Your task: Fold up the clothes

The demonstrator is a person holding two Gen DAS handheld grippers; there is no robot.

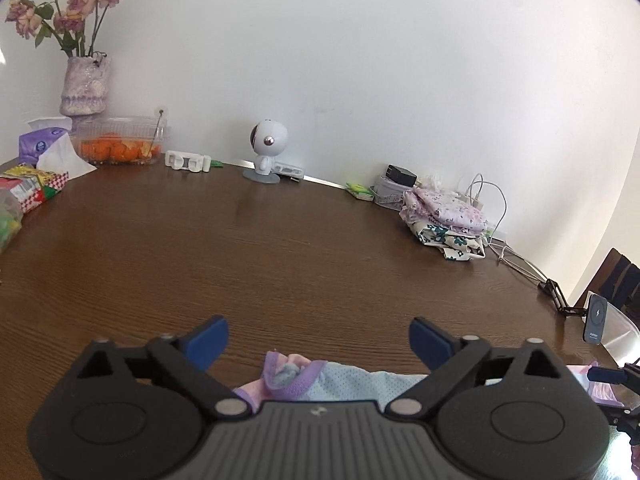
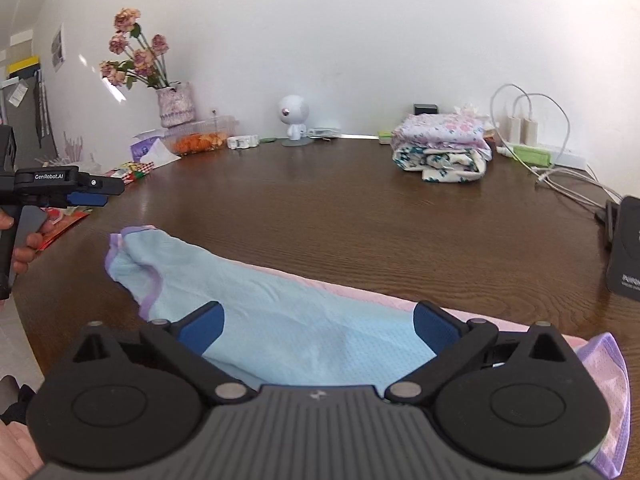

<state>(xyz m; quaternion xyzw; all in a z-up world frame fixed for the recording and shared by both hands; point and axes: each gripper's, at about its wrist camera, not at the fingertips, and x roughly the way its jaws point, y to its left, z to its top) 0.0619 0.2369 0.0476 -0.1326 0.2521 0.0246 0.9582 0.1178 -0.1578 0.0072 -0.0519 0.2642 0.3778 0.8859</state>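
A light blue mesh garment with purple trim and a pink layer (image 2: 280,312) lies flat on the near edge of the brown table (image 2: 360,208). Its left end also shows in the left wrist view (image 1: 320,380). My left gripper (image 1: 319,340) is open and empty, just above that end. It also shows from the side in the right wrist view (image 2: 90,196), held above the table's left edge. My right gripper (image 2: 319,326) is open and empty, low over the middle of the garment. A stack of folded floral clothes (image 2: 440,148) sits at the back right.
Along the wall stand a vase of roses (image 2: 176,104), a tub of orange fruit (image 2: 200,140), a white robot figure (image 2: 294,118), tissues (image 1: 44,144), snack packs (image 1: 36,188). Chargers and cables (image 2: 532,136) and a black phone stand (image 2: 626,248) are at right.
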